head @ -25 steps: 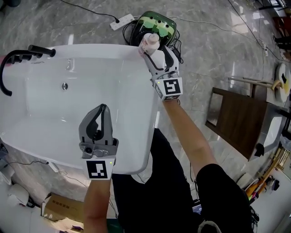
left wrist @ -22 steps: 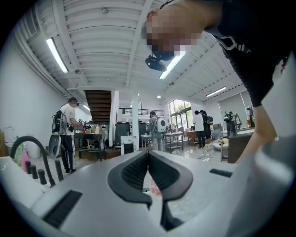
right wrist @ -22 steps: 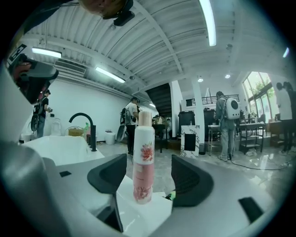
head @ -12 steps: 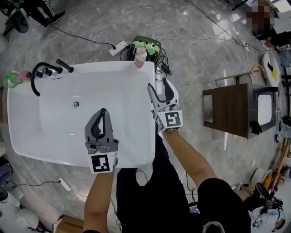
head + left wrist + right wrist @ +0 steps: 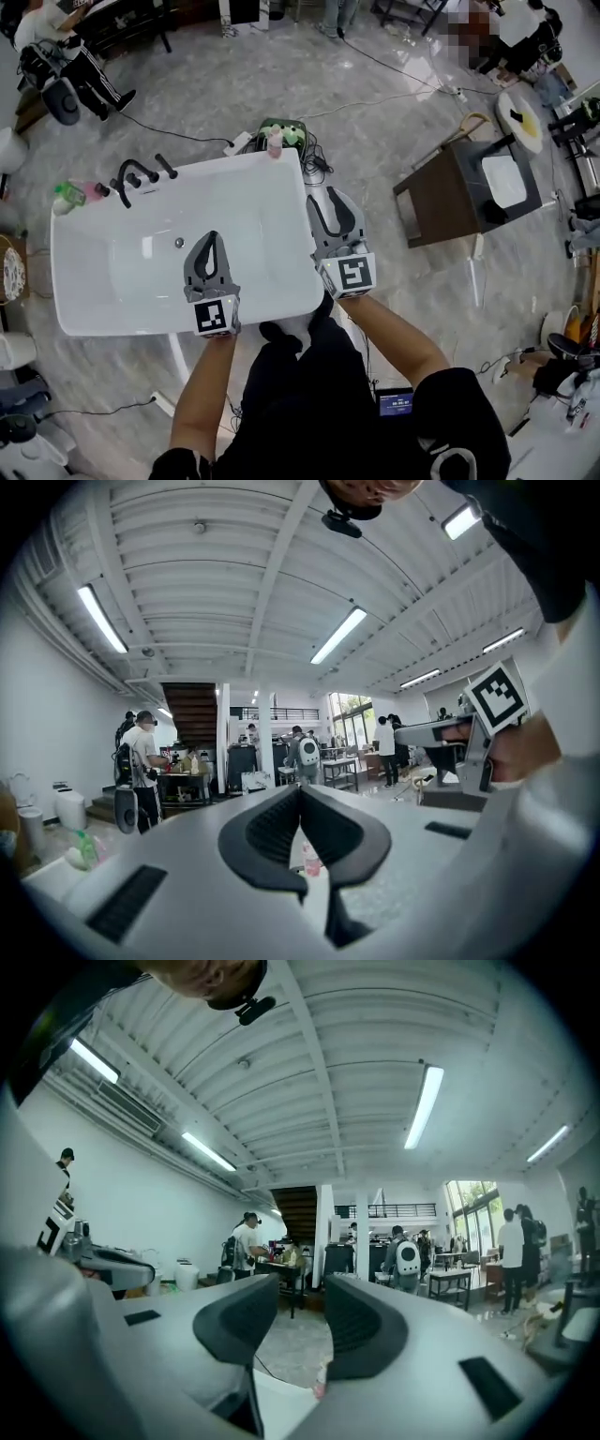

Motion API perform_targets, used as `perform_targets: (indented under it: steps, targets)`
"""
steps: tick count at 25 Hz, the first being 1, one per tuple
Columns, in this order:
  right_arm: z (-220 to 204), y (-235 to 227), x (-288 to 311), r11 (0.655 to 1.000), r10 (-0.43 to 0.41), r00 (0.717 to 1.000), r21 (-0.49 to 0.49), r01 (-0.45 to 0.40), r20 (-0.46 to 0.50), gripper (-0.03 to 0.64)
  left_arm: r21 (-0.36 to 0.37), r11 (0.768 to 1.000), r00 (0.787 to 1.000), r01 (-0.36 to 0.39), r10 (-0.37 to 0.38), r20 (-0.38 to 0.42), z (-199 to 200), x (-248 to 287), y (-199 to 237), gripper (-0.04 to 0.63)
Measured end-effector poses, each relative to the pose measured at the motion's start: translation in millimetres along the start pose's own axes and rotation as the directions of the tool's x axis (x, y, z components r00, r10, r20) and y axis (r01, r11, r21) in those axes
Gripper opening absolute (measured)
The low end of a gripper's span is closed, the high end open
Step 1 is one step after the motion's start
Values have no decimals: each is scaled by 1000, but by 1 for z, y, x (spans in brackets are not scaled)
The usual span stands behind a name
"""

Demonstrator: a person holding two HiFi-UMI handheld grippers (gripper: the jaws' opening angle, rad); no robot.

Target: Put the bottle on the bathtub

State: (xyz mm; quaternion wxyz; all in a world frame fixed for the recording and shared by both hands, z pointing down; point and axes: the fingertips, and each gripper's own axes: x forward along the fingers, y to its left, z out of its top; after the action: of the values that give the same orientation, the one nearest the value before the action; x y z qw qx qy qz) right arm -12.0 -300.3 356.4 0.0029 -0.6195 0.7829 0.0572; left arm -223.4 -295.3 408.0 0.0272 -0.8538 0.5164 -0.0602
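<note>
Fingers of right gripper apart, bottle on bathtub rim.

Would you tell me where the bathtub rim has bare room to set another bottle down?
The bathtub's far rim is bare between the faucet and the bottle at its right corner; the near rim left of the left claw is bare too. The far-left corner is crowded: faucet, green bottle, pink one.

One bathtub, three bottles, two hand-held grippers
</note>
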Motion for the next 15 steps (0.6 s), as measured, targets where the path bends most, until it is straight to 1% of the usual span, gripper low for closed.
perform_targets:
  steps: [3,5,7,9,11,12,15]
  targets:
    - [25,0,-29,1000,-13,1000,-9,13,-11,146,3,1000,999,1,-1,39,29,-19,-4,11]
    - [29,-3,-45,1000,-16,999,-1,16,-31,144,9,1000,998,-4,4,67,44,-22,-12,11]
    - [29,-6,-58,1000,-19,999,16,20,-49,133,36,999,997,-13,11,70,52,-24,-19,11]
    - [27,-6,-68,999,-19,998,40,21,-59,113,63,998,998,-26,22,62,56,-28,-22,11]
    - [25,-3,-72,998,-12,998,55,16,-65,87,67,997,996,-42,37,78,64,-32,-23,11]
    - [23,-1,-73,998,-6,998,56,10,-69,79,63,997,996,-53,48,81,67,-34,-21,11]
    - [22,-1,-70,999,3,997,54,1,-73,11,27,996,991,-83,79,104,77,-34,-19,11]
